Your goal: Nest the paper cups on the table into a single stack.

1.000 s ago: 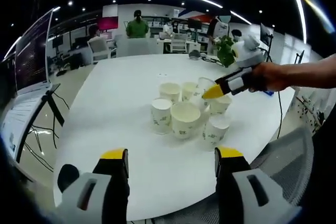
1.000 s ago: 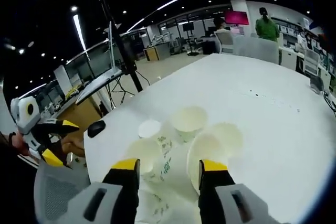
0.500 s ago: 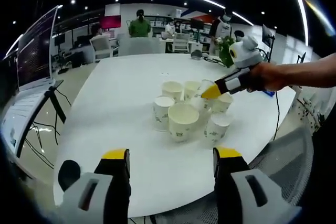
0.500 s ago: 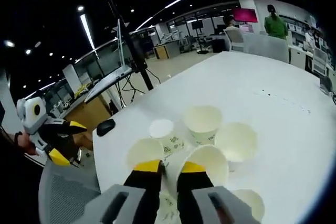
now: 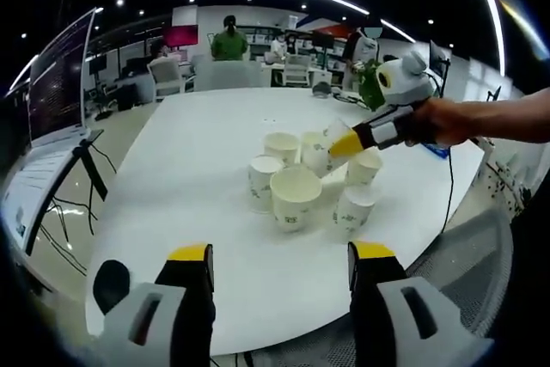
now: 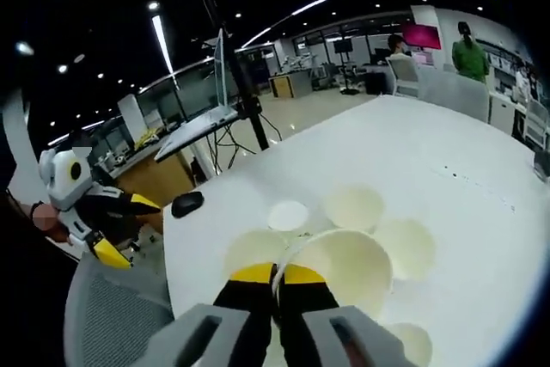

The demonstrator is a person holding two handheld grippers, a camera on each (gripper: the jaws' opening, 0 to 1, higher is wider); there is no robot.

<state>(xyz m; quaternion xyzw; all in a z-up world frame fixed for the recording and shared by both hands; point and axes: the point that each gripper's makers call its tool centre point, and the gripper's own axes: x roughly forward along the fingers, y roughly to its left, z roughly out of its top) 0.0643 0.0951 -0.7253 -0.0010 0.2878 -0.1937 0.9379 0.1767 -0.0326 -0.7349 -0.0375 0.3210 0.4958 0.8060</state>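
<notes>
Several white paper cups (image 5: 294,197) with a green print stand in a cluster on the round white table (image 5: 198,169). My right gripper (image 5: 346,144), held by a person's hand, is shut on the rim of one cup (image 5: 320,152), which hangs tilted just above the cluster. In the right gripper view that held cup (image 6: 342,266) opens wide right before my right gripper (image 6: 276,275), with other cups (image 6: 353,207) below and around it. One cup (image 6: 288,215) stands upside down. My left gripper (image 5: 280,255) is open near the table's front edge, short of the cups. It appears as the left gripper (image 6: 101,223) at the far left.
A black mouse (image 6: 186,204) lies near the table's edge, also seen as the mouse (image 5: 111,279) by my left jaw. A monitor on a stand (image 5: 53,83) is off the table's left side. A grey chair (image 5: 481,251) stands at the right. A green plant (image 5: 369,85) sits at the far side.
My right gripper has gone from open to shut on one cup's rim and has raised that cup off the table. My left gripper has stayed open and nearly still.
</notes>
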